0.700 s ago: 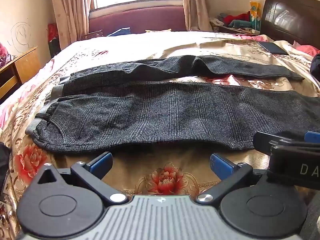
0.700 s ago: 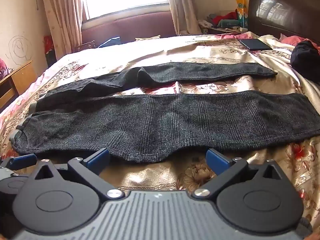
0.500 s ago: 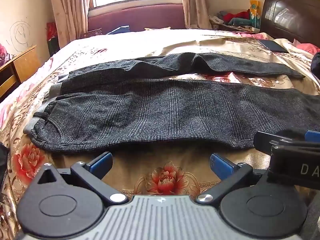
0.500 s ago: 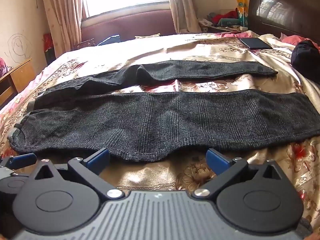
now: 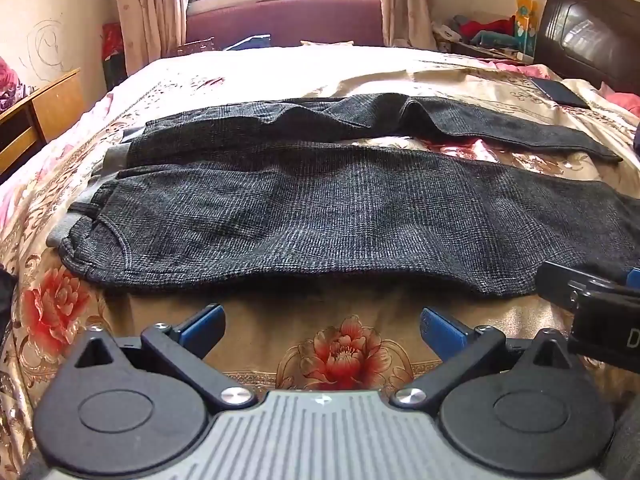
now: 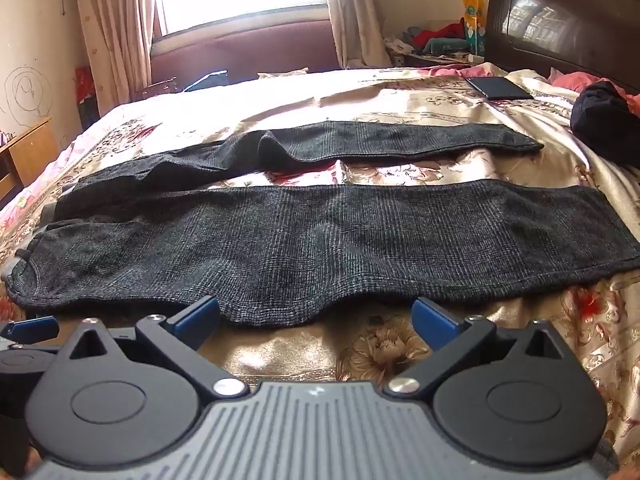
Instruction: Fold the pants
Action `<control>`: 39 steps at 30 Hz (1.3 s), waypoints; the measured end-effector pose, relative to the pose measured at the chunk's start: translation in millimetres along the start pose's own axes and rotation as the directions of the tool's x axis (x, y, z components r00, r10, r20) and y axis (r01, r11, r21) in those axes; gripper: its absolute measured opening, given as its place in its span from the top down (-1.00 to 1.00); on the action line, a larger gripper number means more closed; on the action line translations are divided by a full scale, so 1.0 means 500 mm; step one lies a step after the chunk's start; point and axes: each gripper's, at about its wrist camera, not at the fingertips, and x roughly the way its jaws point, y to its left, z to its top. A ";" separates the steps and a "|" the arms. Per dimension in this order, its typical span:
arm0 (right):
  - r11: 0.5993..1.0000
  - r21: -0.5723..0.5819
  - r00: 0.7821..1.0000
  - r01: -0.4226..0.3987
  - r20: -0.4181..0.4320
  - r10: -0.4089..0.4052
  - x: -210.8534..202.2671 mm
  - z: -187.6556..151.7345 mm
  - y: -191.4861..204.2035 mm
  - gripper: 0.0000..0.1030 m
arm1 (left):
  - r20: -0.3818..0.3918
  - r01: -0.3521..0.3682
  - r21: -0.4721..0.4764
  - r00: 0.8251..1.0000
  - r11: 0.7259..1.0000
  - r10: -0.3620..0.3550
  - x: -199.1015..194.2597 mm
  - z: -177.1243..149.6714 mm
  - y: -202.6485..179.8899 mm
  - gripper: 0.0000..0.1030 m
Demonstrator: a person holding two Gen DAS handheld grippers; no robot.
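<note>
Dark grey checked pants (image 5: 320, 216) (image 6: 320, 240) lie spread flat across the floral bed cover, waistband at the left, both legs running to the right with a strip of cover between them. My left gripper (image 5: 322, 326) hovers just short of the near leg's front edge, open, with only bed cover between its blue fingertips (image 5: 208, 322). My right gripper (image 6: 316, 318) is also open; a bulge of the near leg's hem lies just ahead of the gap between its fingers, untouched. The right gripper's body (image 5: 592, 300) shows at the left wrist view's right edge.
The bed cover (image 5: 348, 356) fills the foreground. A dark tablet (image 6: 500, 88) and a dark bundle of cloth (image 6: 604, 120) lie at the far right near the dark headboard (image 6: 560, 20). A wooden desk (image 5: 44, 108) stands at the left, a window and curtains beyond.
Both grippers have tipped down and crept slightly toward the pants, so the near leg sits a little lower and larger in each view. The pants have not moved; both stay open.
</note>
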 end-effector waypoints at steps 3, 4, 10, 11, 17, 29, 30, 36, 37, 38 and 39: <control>0.999 -0.035 0.999 0.036 -0.020 -0.036 0.008 -0.004 0.006 -0.97 | 0.010 -0.002 -0.052 1.000 0.999 0.003 -0.005 0.004 0.015 -1.00; 0.998 -0.045 0.999 0.034 -0.021 -0.035 0.008 -0.005 0.010 -0.96 | 0.012 -0.003 -0.070 1.000 0.998 0.004 -0.005 0.004 0.021 -1.00; 0.995 -0.085 0.999 0.050 -0.001 -0.050 0.006 -0.007 0.021 -0.96 | 0.013 -0.009 -0.075 1.000 0.997 0.010 -0.005 0.004 0.023 -1.00; 0.995 -0.081 0.999 0.053 -0.005 -0.054 0.008 -0.007 0.019 -0.96 | 0.015 -0.011 -0.064 1.000 0.998 0.012 -0.006 0.004 0.019 -1.00; 0.997 -0.048 0.997 0.067 -0.026 -0.069 0.016 -0.006 0.005 -0.96 | 0.030 -0.016 -0.033 0.999 0.999 0.017 -0.013 0.004 0.009 -1.00; 0.996 -0.054 0.997 0.068 -0.041 -0.070 0.021 -0.007 0.007 -0.95 | 0.015 -0.031 -0.023 0.999 0.999 0.031 -0.011 0.002 0.005 -1.00; 0.996 -0.053 0.997 0.067 -0.043 -0.070 0.021 -0.007 0.007 -0.95 | 0.013 -0.031 -0.023 0.999 0.999 0.031 -0.010 0.002 0.005 -1.00; 0.997 -0.052 0.997 0.066 -0.048 -0.068 0.022 -0.008 0.008 -0.95 | 0.010 -0.034 -0.023 0.999 0.999 0.034 -0.010 0.000 0.005 -1.00; 0.996 -0.052 0.996 0.066 -0.048 -0.069 0.021 -0.008 0.009 -0.95 | 0.009 -0.034 -0.023 0.999 0.999 0.035 -0.010 0.000 0.005 -1.00; 0.997 -0.051 0.997 0.066 -0.048 -0.068 0.022 -0.008 0.009 -0.95 | 0.008 -0.035 -0.024 0.999 0.999 0.035 -0.010 0.000 0.005 -1.00; 0.997 -0.051 0.997 0.065 -0.048 -0.067 0.021 -0.008 0.009 -0.95 | 0.008 -0.035 -0.024 0.999 0.999 0.035 -0.010 0.000 0.005 -1.00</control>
